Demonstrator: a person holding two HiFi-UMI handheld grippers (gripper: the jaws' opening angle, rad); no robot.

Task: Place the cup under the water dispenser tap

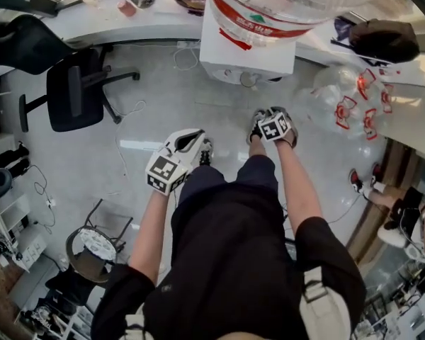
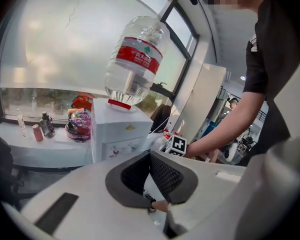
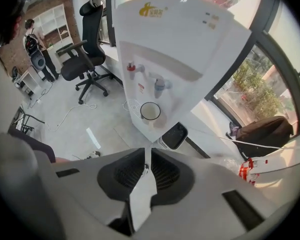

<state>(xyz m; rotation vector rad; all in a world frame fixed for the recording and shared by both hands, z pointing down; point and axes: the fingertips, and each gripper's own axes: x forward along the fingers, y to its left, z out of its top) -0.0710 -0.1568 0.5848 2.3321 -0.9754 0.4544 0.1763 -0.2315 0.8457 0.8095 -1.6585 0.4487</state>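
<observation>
Narrowed to an empty slit, the jaws of my right gripper [image 3: 148, 153] face the cup [image 3: 150, 112], upright straight ahead on the dispenser [image 3: 180, 34] tray beneath the blue tap [image 3: 160, 86], nearer this hand than my left gripper [image 1: 198, 147].

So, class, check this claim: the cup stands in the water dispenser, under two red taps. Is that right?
Not quite. The cup does stand in the water dispenser, but only one above it is a red tap; the other is a blue tap. The right gripper view shows this.
</observation>
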